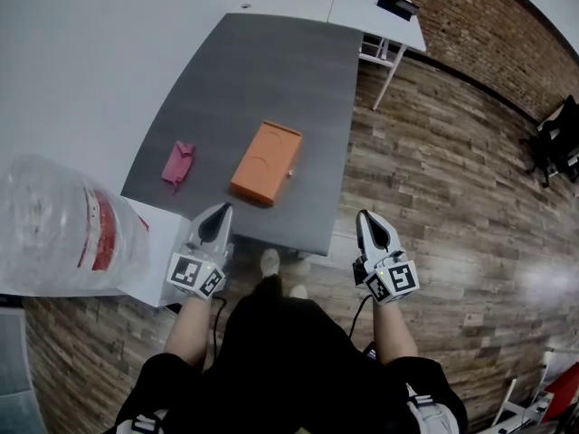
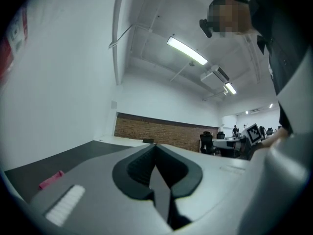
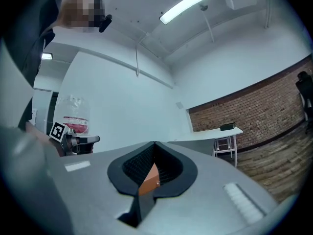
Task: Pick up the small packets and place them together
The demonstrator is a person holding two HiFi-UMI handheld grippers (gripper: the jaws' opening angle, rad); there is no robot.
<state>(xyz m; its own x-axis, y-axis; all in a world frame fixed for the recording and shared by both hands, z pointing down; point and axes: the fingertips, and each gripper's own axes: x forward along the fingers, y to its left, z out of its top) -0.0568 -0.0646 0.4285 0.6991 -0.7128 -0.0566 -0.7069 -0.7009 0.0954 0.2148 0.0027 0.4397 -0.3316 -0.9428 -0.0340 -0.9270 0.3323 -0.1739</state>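
Observation:
A small pink packet lies on the left part of the dark grey table; in the left gripper view the pink packet shows low at the left. An orange box sits beside it, toward the table's near edge. My left gripper hovers at the near edge, just short of the box, jaws shut and empty. My right gripper is off the table's near right corner, over the floor, also shut on nothing. The orange box shows in the hollow below its closed tips.
A large clear water bottle with a red label stands on a white block at the near left. A white table with a black object stands behind the grey one. Wooden floor lies to the right, with a black chair far right.

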